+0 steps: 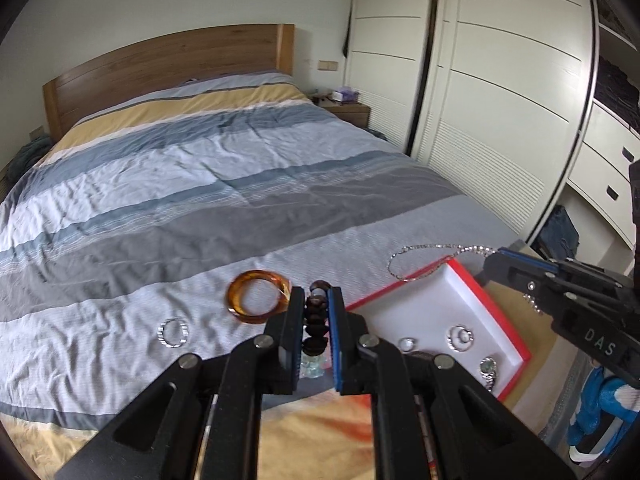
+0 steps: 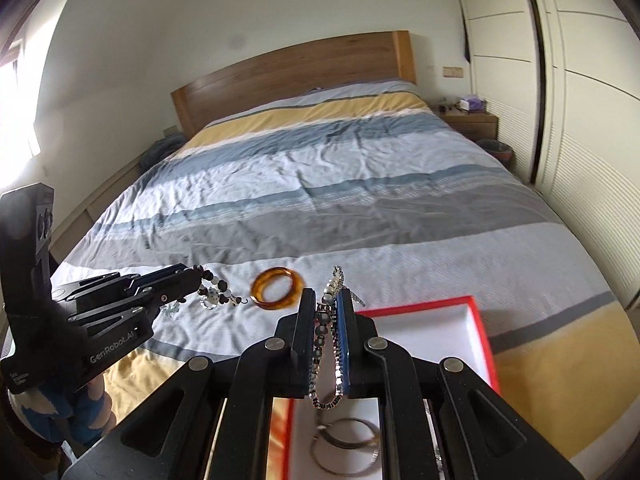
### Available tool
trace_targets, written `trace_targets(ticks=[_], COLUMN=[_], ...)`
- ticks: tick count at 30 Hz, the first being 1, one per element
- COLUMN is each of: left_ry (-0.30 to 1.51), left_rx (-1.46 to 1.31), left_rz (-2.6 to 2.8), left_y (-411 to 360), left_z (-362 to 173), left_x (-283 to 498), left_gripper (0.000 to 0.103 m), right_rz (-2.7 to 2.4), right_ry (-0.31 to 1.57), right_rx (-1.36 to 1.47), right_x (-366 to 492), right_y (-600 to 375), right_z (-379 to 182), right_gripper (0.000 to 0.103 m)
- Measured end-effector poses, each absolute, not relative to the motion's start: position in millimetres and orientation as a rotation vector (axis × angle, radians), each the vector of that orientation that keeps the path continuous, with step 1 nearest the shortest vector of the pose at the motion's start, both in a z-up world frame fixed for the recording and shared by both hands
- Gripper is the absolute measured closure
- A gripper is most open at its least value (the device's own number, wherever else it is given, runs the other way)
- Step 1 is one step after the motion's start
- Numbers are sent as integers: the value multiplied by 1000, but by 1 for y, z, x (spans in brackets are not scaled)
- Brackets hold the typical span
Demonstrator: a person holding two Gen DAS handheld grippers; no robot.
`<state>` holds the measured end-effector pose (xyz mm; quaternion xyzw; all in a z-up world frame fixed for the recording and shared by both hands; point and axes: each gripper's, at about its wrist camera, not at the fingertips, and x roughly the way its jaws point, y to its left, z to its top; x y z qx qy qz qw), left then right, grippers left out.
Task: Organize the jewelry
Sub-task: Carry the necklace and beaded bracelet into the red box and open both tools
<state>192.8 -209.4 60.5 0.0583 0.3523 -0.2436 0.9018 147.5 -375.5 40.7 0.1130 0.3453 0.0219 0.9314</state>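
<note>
Nearest the lens, the left gripper [image 1: 315, 300] pinched a dark beaded bracelet [image 1: 315, 322] between its nearly closed fingers, lifted above the striped bedspread [image 1: 208, 184]. The right gripper [image 2: 325, 308] clamped a silver chain necklace [image 2: 335, 360] the same way, its loop dangling over the red-rimmed white box [image 2: 478, 320]. Inside that box lay rings [image 1: 460, 337] and a watch [image 1: 488, 368]. On the cover beyond sat an amber bangle [image 1: 258, 297] — just beside the left fingertips — and a small silver ring [image 1: 173, 332] farther left. A wooden headboard [image 1: 160, 64] and white wardrobe doors [image 1: 500, 80] closed the room behind.
</note>
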Motion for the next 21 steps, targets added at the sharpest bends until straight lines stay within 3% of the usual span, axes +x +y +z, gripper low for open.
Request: trace_targets(ticks=[21], left_ry=[878], left_rx=[176], left_rz=[-603], left_y=[-292], left_z=[-23], left_x=[192], left_gripper=[93], right_rz=[-69], right_ry=[834], right_rx=[324], right_x=[139], right_y=[-446], right_z=[-52], right_gripper=[92])
